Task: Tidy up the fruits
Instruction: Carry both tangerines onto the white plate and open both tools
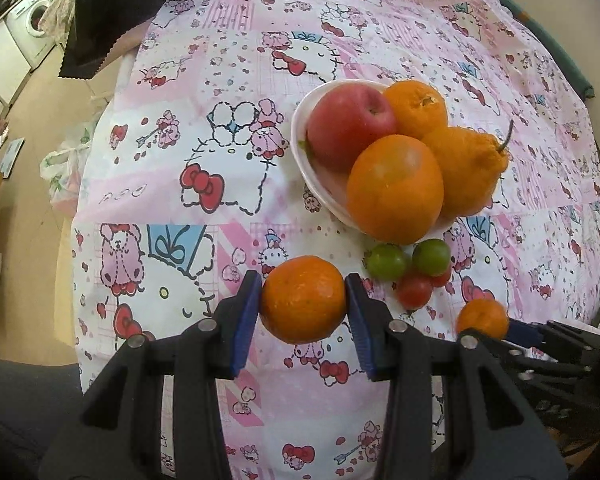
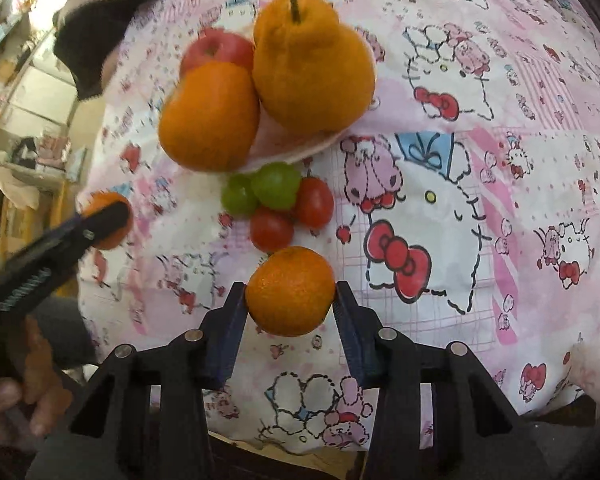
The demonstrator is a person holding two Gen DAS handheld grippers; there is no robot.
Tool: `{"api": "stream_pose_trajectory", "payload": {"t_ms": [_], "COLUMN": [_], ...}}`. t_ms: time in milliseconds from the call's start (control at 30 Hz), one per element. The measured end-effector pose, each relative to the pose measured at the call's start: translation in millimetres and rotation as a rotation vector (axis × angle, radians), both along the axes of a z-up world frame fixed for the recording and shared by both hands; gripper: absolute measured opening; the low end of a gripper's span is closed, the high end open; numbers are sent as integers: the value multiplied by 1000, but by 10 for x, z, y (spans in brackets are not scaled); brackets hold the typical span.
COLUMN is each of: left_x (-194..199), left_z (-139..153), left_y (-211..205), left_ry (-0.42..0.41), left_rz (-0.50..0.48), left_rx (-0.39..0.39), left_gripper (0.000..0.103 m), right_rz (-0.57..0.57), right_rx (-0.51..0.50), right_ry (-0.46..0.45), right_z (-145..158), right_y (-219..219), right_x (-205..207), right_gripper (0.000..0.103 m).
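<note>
place: home | evidence: washing machine (image 1: 36, 20), cartoon-print tablecloth (image 1: 204, 128), cluttered shelves (image 2: 16, 92)

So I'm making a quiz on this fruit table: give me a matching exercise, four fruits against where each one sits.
Column one:
1. red apple
2. green tomatoes
3. stemmed bumpy orange fruit
4. small mandarin

Column two:
A. between the left gripper's fingers
B. on the cloth beside the plate, next to red tomatoes
C. far left side of the plate in the left wrist view
D. on the plate, stem pointing away from the apple

Pairs: 1-C, 2-B, 3-D, 4-A
</note>
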State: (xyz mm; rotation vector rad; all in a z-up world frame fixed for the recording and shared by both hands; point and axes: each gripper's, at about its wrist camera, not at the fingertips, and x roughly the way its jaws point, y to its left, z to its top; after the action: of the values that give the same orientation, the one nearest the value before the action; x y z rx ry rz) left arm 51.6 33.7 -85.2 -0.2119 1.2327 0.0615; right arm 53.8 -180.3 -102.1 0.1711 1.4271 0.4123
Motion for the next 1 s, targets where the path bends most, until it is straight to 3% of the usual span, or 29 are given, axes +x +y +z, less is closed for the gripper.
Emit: {"api": "stream_pose_trajectory", "payload": {"t_ms": [200,500,1000], "left_x": [29,42,429], "left_z": [-25,224,825], "left_y": [51,67,130], "left_ry": [6,-122,-239], "left_rz": [32,39,39], "left_rx": [12,85,42], "left_gripper": [38,38,38], "right_rz": [-10,-101,-185], "right_rx": [102,264,339], "right_ry": [-103,-305,-400], "right_z": [284,779,1225], "right_y": [26,-75,-321], "right_x": [16,96,458], "right_gripper": [46,46,46]}}
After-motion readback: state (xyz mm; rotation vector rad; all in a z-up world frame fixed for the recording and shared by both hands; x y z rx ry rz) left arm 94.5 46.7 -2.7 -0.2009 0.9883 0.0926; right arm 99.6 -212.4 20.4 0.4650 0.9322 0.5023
